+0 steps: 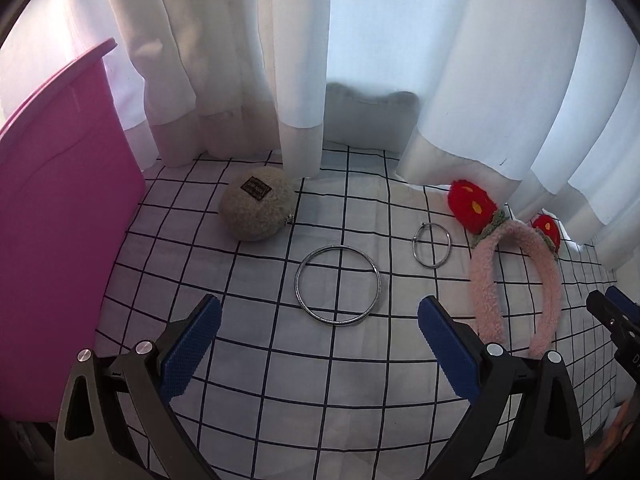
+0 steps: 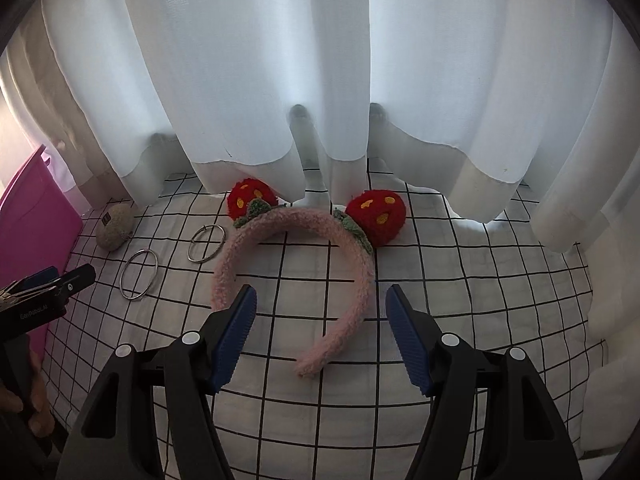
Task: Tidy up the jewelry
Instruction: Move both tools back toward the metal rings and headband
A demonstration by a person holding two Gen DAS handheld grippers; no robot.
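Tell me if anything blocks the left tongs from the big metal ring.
Nothing visible does. The left tongs stand open above the checked cloth, with the big metal ring lying just ahead and only bare cloth between them.

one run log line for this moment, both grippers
left gripper open over large ring | right gripper open over headband | nothing held
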